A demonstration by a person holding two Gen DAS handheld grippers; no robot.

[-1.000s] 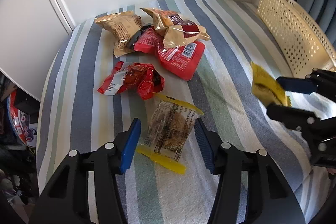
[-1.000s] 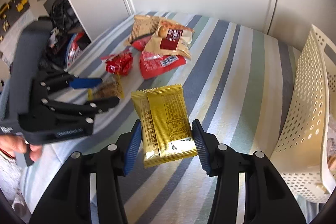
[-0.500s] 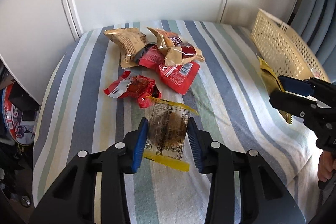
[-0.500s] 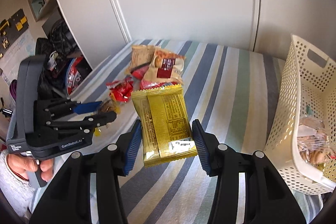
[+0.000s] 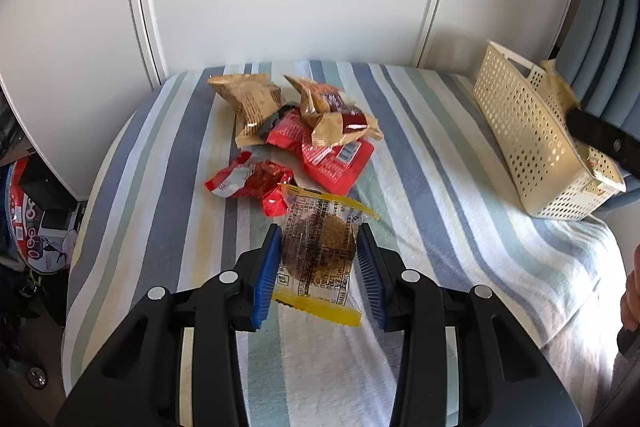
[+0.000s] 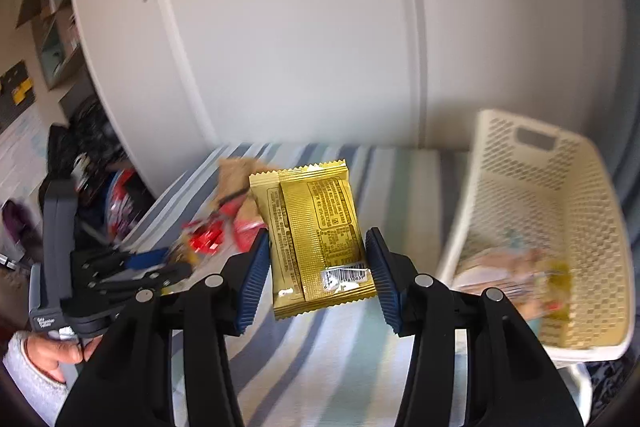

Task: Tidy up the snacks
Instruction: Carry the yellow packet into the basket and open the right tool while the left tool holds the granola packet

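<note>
Item in my right gripper (image 6: pixel 316 269): gold foil snack packet (image 6: pixel 318 239), crimped ends, barcode near corner, clamped upright left of the cream basket (image 6: pixel 560 203). My left gripper (image 5: pixel 318 267) pinches a clear, yellow-edged cookie packet (image 5: pixel 320 247) above the striped cloth (image 5: pixel 440 187).

A bed with a blue, green, yellow and white striped cloth cover (image 5: pixel 420 187) carries a heap of snack packets: two crinkled tan packets (image 5: pixel 252 103), a flat red packet (image 5: pixel 332 159) and a crumpled red wrapper (image 5: pixel 248 181). A cream perforated plastic basket (image 5: pixel 520 131) sits near its right edge.
</note>
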